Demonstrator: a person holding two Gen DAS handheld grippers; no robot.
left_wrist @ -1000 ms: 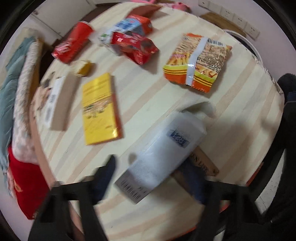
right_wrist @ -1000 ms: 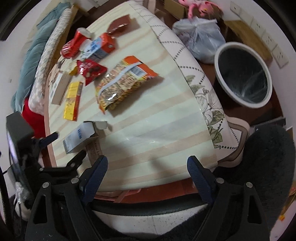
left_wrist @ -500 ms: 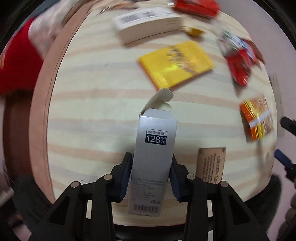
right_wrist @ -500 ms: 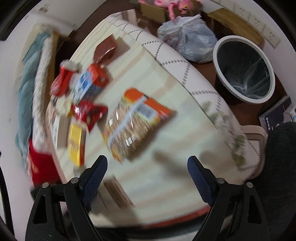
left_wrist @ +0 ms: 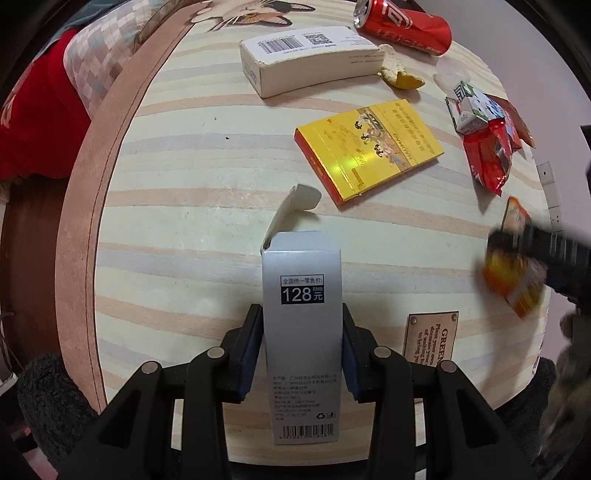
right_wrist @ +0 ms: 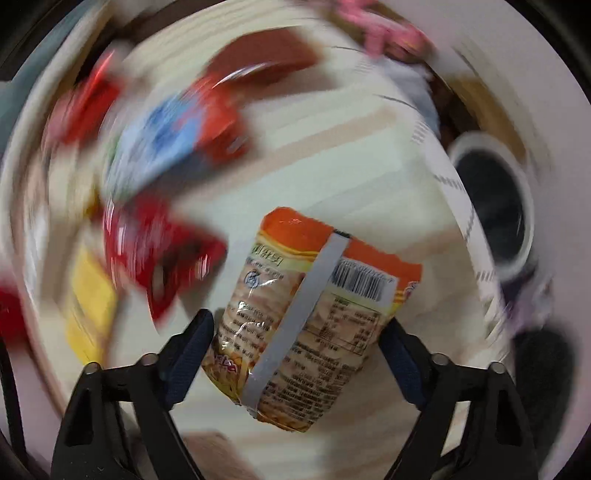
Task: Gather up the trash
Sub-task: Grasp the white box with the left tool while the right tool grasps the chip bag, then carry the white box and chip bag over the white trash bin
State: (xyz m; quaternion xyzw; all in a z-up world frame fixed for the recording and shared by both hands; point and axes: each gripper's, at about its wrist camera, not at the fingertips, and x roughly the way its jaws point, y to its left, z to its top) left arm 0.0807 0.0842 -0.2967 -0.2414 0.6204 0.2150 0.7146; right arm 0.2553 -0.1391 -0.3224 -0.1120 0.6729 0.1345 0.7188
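My left gripper is shut on a grey carton with an open top flap and a "128" price label, held over the striped round table. My right gripper surrounds an orange snack bag; both fingers sit against its sides, and the bag looks gripped. That bag and the right gripper show blurred at the right of the left wrist view. A white trash bin stands on the floor to the right of the table.
On the table lie a yellow box, a white box, a red can, a banana peel piece, a small milk carton and a red wrapper. A brown label lies by the table's near edge.
My left gripper closed on the grey carton and keeps hold of it. My right gripper swung fast onto the orange snack bag and narrowed around it; its view is motion-blurred.
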